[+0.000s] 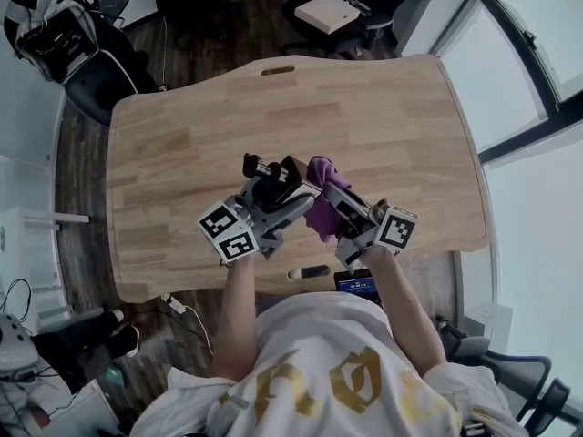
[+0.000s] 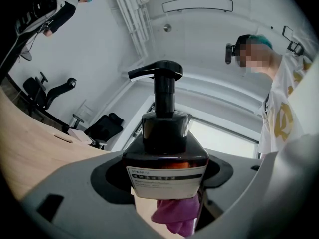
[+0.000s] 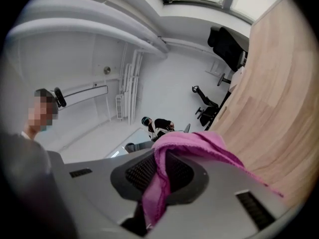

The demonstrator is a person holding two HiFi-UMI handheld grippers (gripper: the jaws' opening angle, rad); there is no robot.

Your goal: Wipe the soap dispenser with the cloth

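The left gripper is clamping the soap dispenser mid-frame, the right gripper is pinching the magenta cloth — wiping hard risks twisting the dispenser loose.

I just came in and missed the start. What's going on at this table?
A person works over the wooden table with a gripper in each hand. The left gripper is shut on a dark pump soap dispenser. The right gripper is shut on a pink cloth, which sits right beside the dispenser's base. Whether the cloth touches it cannot be told.
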